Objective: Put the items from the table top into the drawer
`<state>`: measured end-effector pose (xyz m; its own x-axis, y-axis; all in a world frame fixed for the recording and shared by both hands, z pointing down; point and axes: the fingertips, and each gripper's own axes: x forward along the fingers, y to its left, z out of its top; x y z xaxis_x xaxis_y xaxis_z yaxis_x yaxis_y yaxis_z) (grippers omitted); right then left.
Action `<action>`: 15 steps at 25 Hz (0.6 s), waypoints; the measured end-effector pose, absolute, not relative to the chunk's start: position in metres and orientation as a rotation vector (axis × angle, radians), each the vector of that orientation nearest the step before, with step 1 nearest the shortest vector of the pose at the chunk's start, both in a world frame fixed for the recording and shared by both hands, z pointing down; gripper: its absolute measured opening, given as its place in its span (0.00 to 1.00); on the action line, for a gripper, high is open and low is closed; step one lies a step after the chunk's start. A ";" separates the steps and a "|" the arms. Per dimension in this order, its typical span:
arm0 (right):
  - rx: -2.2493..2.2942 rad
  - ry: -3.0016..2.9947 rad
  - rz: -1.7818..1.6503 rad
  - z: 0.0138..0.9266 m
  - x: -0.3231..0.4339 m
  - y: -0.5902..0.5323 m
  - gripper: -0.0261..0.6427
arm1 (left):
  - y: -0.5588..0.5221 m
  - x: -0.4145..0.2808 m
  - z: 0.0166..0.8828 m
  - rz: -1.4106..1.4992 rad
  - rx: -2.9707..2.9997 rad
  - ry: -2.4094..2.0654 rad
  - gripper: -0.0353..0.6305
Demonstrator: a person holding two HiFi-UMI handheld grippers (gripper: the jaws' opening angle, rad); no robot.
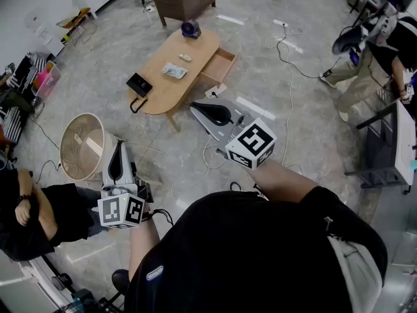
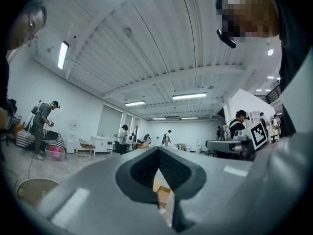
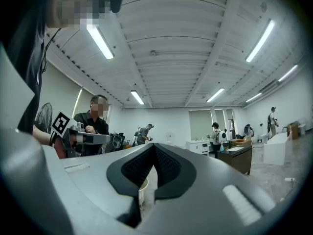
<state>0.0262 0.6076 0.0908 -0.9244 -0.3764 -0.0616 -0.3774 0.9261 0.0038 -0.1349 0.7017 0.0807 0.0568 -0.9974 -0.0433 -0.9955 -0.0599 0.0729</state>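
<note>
Two claws are clenched, jaws tip to tip with nothing between them. The left claw (image 1: 118,150) hangs over the floor just beside a round bin (image 1: 79,146). The right claw (image 1: 199,109) hangs over the floor near the table (image 1: 161,89), touching nothing. Both are apart from the task's things. Four things lie on the table: a black pouch (image 1: 139,84) with a strap at the near end, a pale packet (image 1: 174,70) in the middle, a small item (image 1: 186,57) just beyond it, too small to tell, and a dark round thing (image 1: 191,29), perhaps a speaker, at the far end. The drawer (image 1: 220,64) stands pulled out on the table's right side, bare wood showing inside.
</note>
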 end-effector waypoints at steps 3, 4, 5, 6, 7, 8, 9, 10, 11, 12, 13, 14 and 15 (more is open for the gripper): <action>-0.591 3.027 0.020 0.092 0.021 0.606 0.08 | 0.700 -0.141 0.085 -0.144 2.281 -2.139 0.05; -0.591 3.028 0.017 0.093 0.020 0.606 0.08 | 0.699 -0.142 0.086 -0.144 2.282 -2.137 0.05; -0.592 3.030 0.014 0.094 0.019 0.605 0.08 | 0.698 -0.142 0.087 -0.140 2.282 -2.134 0.05; -0.593 3.032 0.011 0.096 0.019 0.605 0.08 | 0.698 -0.142 0.088 -0.136 2.279 -2.132 0.05; -0.593 3.034 0.009 0.097 0.018 0.604 0.08 | 0.697 -0.142 0.088 -0.132 2.275 -2.130 0.05; -0.592 3.035 0.008 0.097 0.018 0.604 0.08 | 0.696 -0.142 0.088 -0.129 2.271 -2.129 0.05; -0.592 3.035 0.008 0.097 0.017 0.603 0.08 | 0.696 -0.143 0.089 -0.131 2.270 -2.130 0.05; -0.591 3.034 0.005 0.097 0.016 0.603 0.08 | 0.695 -0.145 0.090 -0.134 2.271 -2.131 0.05; -0.591 3.030 0.000 0.096 0.016 0.603 0.08 | 0.695 -0.146 0.090 -0.136 2.271 -2.130 0.05; -0.587 3.023 -0.010 0.096 0.015 0.603 0.08 | 0.695 -0.147 0.090 -0.137 2.271 -2.129 0.05; -0.582 3.012 -0.023 0.095 0.015 0.603 0.08 | 0.695 -0.147 0.091 -0.139 2.272 -2.128 0.05; -0.581 3.000 -0.037 0.094 0.014 0.603 0.08 | 0.695 -0.148 0.091 -0.140 2.272 -2.127 0.05; -0.587 2.989 -0.047 0.094 0.014 0.602 0.08 | 0.695 -0.149 0.091 -0.139 2.272 -2.126 0.05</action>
